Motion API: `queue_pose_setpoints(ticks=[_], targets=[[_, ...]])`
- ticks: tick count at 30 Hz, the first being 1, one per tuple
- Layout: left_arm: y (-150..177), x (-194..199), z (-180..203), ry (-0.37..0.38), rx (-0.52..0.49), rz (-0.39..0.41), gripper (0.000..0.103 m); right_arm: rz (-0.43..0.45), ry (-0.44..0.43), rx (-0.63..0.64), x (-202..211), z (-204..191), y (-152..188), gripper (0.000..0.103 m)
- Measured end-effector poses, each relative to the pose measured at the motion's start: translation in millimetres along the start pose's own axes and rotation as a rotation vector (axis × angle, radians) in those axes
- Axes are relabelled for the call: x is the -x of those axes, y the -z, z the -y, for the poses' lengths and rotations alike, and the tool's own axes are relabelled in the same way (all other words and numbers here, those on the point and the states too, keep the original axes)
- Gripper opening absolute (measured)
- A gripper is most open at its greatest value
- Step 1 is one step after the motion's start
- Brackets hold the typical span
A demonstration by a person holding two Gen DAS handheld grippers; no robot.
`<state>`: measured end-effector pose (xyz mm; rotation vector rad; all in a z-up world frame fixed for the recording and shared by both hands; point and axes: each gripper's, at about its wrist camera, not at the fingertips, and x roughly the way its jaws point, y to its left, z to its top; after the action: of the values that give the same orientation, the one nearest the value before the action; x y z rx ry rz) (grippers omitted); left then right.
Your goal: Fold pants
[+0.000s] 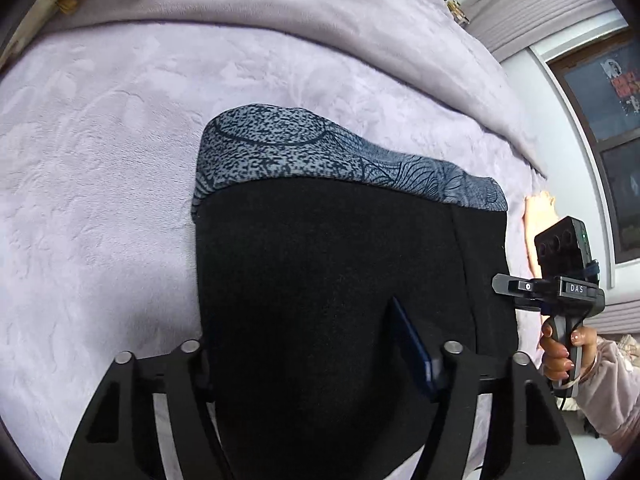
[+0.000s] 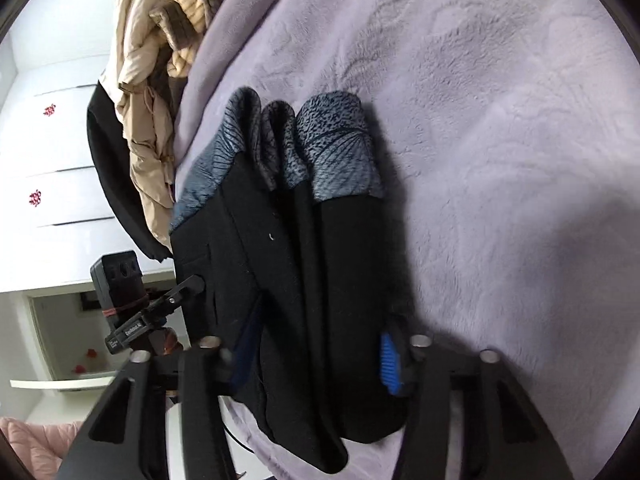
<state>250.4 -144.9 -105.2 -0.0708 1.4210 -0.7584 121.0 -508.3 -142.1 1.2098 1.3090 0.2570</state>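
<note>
Where the black cloth of the pants (image 1: 340, 300) fills the bottom of the left wrist view, it hides most of the left gripper (image 1: 320, 364): only one blue pad shows, edge-on, and the opposite finger is lost under the fabric. The jaws stand spread with cloth between them; whether they actually pinch it cannot be told. In the right wrist view the right gripper (image 2: 316, 356) is likewise spread, a ribbed blue pad (image 2: 389, 364) plain on one side, the other pad dim and blurred against the black; the pants (image 2: 288, 260) lie between the two, grip uncertain. The garment rests on the bed, on a lilac plush blanket (image 1: 100, 200), gathered into several thick lengthwise folds. Near part is plain black, seam lines barely readable. Far end is a grey-blue band with dark speckle and leaf-like line print. At the right edge of the left view the right gripper, held in a hand (image 1: 560, 352), sits just beside the pants' edge. Beyond, at the bed's far side, a heap of beige and brown clothing (image 2: 160, 80), partly cut off by the frame.
</note>
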Motion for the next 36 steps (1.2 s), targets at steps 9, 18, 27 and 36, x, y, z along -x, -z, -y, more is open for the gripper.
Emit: queue_pose_setpoints(ticks=[9, 18, 27, 36], targets=[[40.8, 67.0, 18.7, 0.012, 0.002, 0.038, 0.063, 0.002, -0.122, -0.015, 17.7, -28.7, 50.2, 0.042], [94.2, 41.7, -23.1, -0.155, 0.106, -0.009, 0.086, -0.018, 0.014, -0.065, -20.0, -6.7, 94.6, 0.047], [93.5, 40.2, -19.0, -0.196, 0.142, -0.017, 0.1, 0.012, 0.174, -0.043, -14.8, -15.6, 95.8, 0.06], [101.9, 65.0, 4.4, -0.375, 0.101, -0.038, 0.1, 0.07, 0.481, 0.008, 15.5, -42.3, 114.8, 0.073]])
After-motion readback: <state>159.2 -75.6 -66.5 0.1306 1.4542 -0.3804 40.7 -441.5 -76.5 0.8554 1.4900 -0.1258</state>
